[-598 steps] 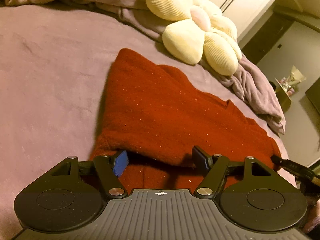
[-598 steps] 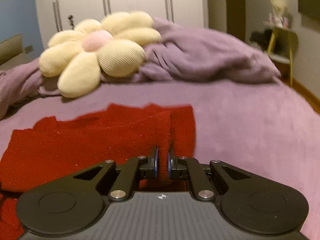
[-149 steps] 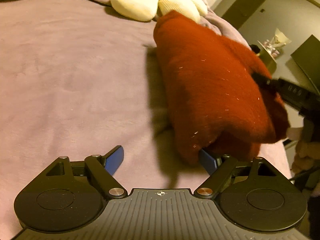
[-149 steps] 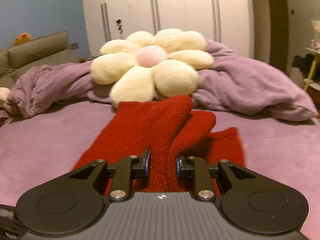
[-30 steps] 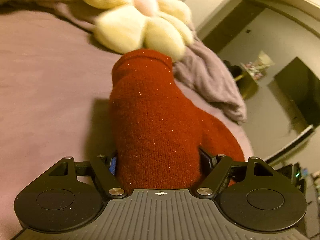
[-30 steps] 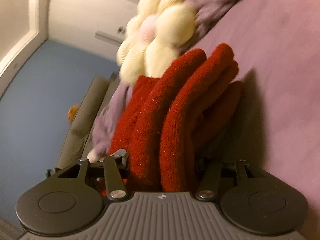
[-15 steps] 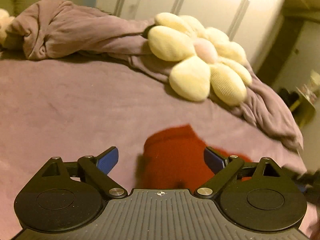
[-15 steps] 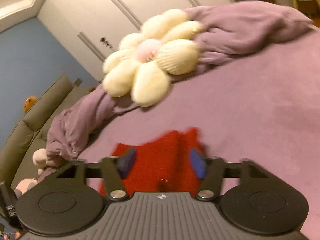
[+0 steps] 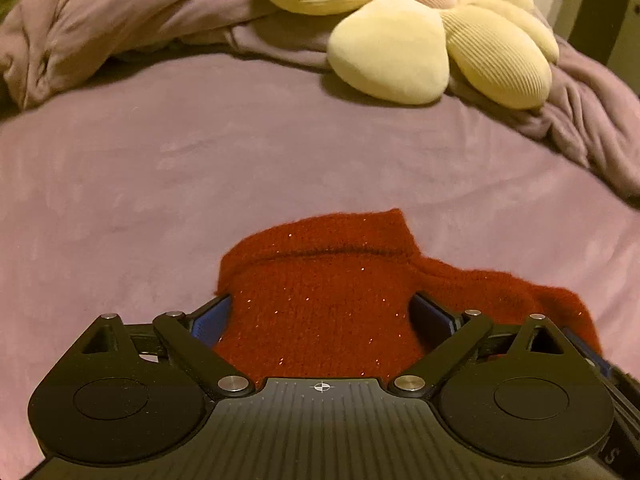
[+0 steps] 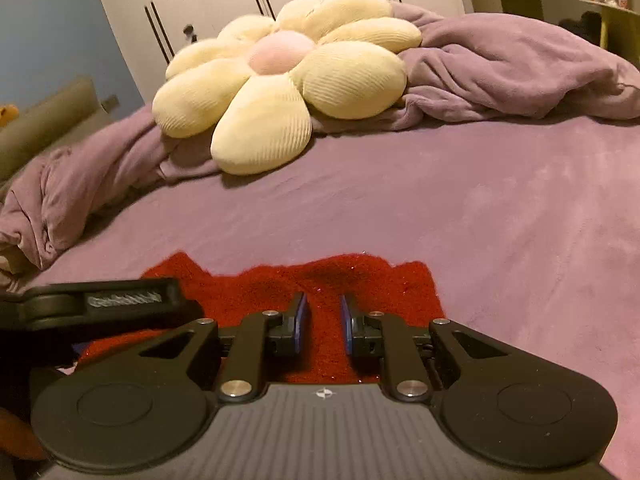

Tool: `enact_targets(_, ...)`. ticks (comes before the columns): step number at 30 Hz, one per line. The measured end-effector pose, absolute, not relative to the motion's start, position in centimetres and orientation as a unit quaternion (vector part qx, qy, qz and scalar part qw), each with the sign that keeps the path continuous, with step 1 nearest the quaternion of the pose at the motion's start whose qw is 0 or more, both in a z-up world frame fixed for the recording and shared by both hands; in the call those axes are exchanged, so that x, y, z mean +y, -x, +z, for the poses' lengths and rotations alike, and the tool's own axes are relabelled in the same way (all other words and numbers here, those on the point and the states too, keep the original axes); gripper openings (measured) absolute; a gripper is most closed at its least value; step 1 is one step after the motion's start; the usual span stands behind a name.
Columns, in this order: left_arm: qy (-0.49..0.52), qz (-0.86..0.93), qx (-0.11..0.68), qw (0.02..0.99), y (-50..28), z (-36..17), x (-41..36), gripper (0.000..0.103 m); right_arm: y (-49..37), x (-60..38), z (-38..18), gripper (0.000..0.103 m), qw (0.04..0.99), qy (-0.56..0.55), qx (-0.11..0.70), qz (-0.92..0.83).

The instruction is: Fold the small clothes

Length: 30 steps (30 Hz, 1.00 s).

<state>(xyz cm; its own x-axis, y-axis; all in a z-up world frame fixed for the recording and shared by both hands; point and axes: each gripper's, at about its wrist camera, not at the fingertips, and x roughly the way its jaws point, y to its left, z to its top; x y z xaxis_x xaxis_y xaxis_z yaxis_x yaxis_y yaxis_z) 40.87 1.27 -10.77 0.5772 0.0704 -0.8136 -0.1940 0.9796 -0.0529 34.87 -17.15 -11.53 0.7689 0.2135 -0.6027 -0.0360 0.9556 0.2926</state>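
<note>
Red fuzzy knit garment (image 9: 320,300), folded into a thick bundle, lies on the purple bedspread (image 9: 160,168) near its front edge. The left gripper (image 9: 320,312) has just spread wide, blue pads flanking the bundle without pressing it. The right gripper (image 10: 323,320) has been closing, a narrow gap left over the knit. No readable writing. A cream flower-shaped cushion (image 10: 280,76) sits toward the far edge.
</note>
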Motion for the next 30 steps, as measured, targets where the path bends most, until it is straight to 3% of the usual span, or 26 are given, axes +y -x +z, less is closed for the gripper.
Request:
enact_targets(9,0.114,0.048,0.454,0.882,-39.3,-9.7,3.1,0.101,-34.9,-17.0,-11.2,0.019,0.933,-0.126,0.325,0.085)
enact_targets(13,0.133,-0.020,0.421,0.897,-31.3,-6.7,5.9,0.101,-29.1,-18.0,-7.9,0.027,0.929,-0.128,0.326,0.117)
enact_targets(20,0.164,-0.030,0.415,0.895,-20.1,-6.7,8.4,0.101,-19.0,-17.7,-7.2,0.027,0.927,-0.099,0.330,0.149)
enact_targets(30,0.131,-0.037,0.438,0.889,-20.3,-8.7,7.8,0.103,-17.8,-14.2,-9.0,0.027,0.921,0.043,0.358,0.149)
